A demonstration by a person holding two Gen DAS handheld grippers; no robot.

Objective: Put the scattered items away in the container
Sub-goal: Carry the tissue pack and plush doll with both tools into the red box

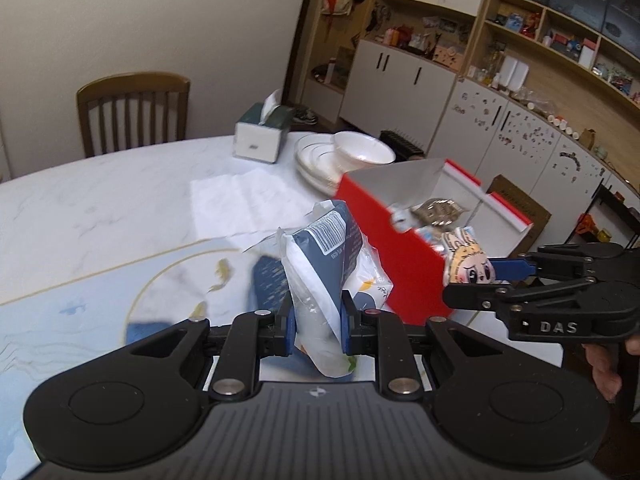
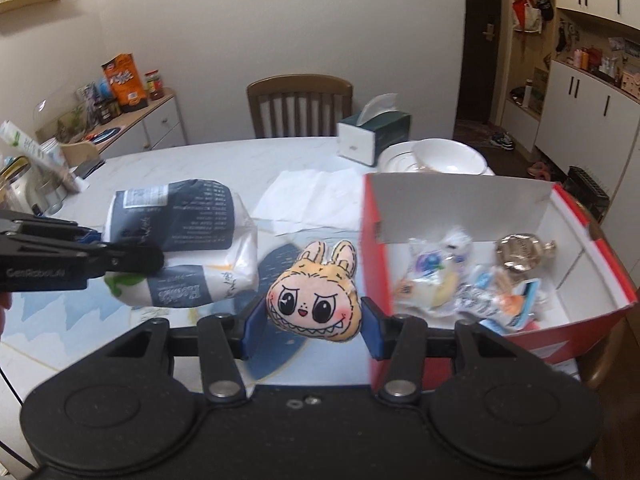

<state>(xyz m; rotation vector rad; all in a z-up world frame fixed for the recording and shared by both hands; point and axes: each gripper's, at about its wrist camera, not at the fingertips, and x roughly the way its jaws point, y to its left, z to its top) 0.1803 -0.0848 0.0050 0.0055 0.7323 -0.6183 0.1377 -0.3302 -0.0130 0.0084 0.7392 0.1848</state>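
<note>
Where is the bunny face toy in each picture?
Left wrist view: the bunny face toy is at the right, pinched in the right gripper, in front of the red box.
Right wrist view: the toy sits low in the middle, between that gripper's fingers, left of the box.
Shared landmark: the tissue box at the table's far side.

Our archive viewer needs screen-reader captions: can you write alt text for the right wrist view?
The right tongs grip a small peach plush rabbit-eared face with a toothy grin above a white marble table, beside an open red cardboard box holding wrapped snacks. The left tongs hold a navy-and-white plastic packet.
</note>
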